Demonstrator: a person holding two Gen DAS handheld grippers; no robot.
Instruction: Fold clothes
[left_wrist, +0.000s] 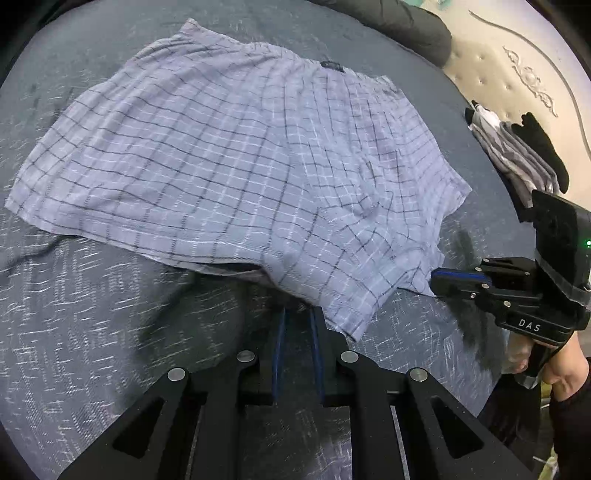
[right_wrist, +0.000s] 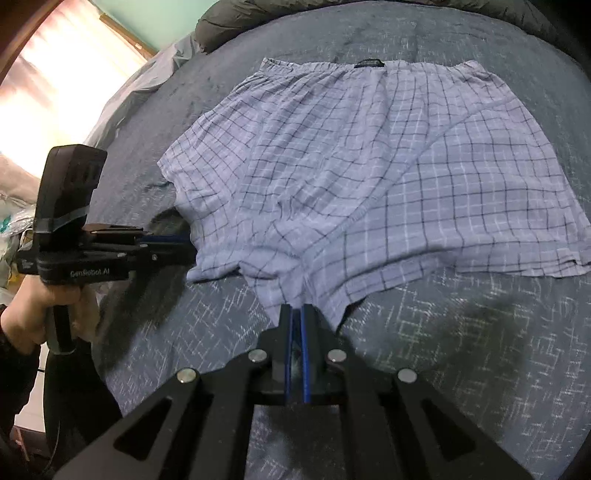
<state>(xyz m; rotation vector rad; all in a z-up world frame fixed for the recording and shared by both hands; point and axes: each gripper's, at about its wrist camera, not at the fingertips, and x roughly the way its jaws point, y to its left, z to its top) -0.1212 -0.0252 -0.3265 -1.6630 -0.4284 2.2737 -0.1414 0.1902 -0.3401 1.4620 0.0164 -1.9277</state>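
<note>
My right gripper (right_wrist: 297, 308) is clamped on the near hem of the checked shorts (right_wrist: 369, 177) at 6 o'clock. My left gripper (left_wrist: 297, 314) sits slightly parted at the shorts' other near hem edge; whether it pinches cloth I cannot tell. The shorts lie spread on the dark bedspread (right_wrist: 461, 350), waistband at 12 o'clock.

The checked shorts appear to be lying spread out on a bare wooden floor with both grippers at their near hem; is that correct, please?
Not quite: the checked shorts lie on a dark blue patterned bedcover, not a wooden floor, as the right wrist view shows. The left gripper and right gripper are indeed at the near hem.
</note>
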